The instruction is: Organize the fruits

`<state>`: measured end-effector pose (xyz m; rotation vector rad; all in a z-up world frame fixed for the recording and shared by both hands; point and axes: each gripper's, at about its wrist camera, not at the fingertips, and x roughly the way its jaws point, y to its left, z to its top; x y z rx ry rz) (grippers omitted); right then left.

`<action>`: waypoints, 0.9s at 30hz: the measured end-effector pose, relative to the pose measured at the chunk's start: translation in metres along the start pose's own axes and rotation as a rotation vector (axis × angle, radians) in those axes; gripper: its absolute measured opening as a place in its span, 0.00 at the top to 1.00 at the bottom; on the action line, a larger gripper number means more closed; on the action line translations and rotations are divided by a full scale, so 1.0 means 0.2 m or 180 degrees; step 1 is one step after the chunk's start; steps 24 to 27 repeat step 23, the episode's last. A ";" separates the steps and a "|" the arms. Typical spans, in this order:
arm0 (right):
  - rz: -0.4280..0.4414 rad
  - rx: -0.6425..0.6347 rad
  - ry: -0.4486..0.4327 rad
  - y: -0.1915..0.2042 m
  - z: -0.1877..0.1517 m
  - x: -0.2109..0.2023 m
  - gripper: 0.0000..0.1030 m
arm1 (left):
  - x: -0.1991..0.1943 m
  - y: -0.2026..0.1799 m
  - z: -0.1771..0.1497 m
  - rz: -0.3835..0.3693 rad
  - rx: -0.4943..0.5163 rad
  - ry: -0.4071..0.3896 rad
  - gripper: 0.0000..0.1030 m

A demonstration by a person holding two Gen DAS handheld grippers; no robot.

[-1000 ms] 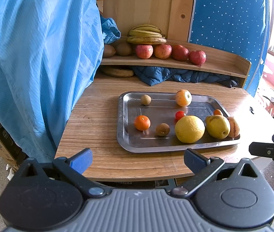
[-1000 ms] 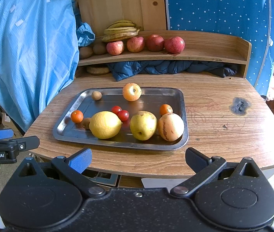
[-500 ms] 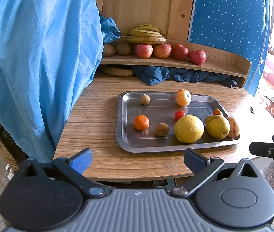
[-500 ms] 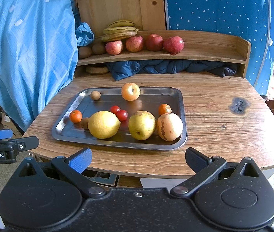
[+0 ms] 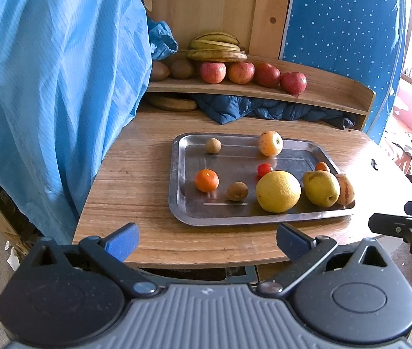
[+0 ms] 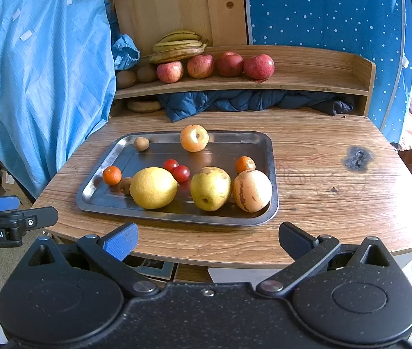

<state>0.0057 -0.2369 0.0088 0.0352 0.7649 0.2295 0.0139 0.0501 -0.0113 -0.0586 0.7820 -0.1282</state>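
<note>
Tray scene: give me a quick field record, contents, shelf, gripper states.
tray: steel, on wooden table
large fruit, front row: lemon, pear, striped fruit
small fruit: two cherry tomatoes, two mandarins, two brown kiwi-like fruits, one orange-yellow fruit at back
shelf: four apples, bananas
left gripper: open, empty
right gripper: open, empty

- i read "enrobot.ai" in white letters on the black side of the left gripper [image 6: 17,221], at the left edge of the right wrist view; the word's start is cut off by the frame.
- i can't read any other text in either view.
</note>
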 end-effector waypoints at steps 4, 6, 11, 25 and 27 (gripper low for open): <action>0.0000 0.0000 0.0001 0.00 0.00 0.00 0.01 | -0.01 0.00 0.00 -0.0053 -0.0007 -0.0009 0.01; -0.0001 0.0001 0.0003 0.00 0.00 0.00 0.01 | -0.01 0.00 0.00 -0.0065 -0.0004 -0.0008 0.01; -0.0003 0.0004 0.0003 0.00 0.00 0.00 0.01 | 0.00 0.01 0.01 -0.0056 -0.0013 0.0012 0.01; -0.0006 0.0017 0.0029 -0.01 0.01 0.04 0.01 | 0.03 0.00 0.02 -0.0065 -0.0015 0.0009 0.01; -0.0006 0.0017 0.0029 -0.01 0.01 0.04 0.01 | 0.03 0.00 0.02 -0.0065 -0.0015 0.0009 0.01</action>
